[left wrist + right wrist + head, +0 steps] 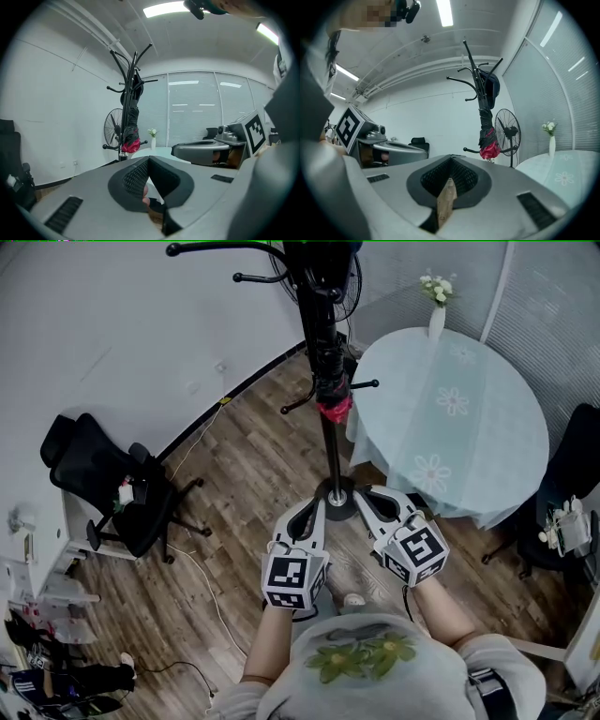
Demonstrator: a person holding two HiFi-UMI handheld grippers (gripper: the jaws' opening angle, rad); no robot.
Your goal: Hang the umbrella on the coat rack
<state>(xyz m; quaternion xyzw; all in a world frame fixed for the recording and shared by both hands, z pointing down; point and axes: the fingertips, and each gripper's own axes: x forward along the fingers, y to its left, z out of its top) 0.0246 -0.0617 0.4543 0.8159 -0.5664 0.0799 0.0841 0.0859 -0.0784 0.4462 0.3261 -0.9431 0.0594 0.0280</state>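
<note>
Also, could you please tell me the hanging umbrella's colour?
The umbrella is black with a red end; right gripper view.

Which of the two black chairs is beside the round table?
The chair at the head view's right edge, close beside the round table. The other chair stands left of the coat rack, near the white wall.

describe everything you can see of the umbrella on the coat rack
The umbrella is folded shut into a slim, crumpled bundle of what looks like black fabric, with a red section at its lower end. It hangs upright, close against the pole of the black coat rack, reaching from among the upper hooks down to about the lower hooks. Only the rack appears to touch it. Which hook carries it can't be told.
</note>
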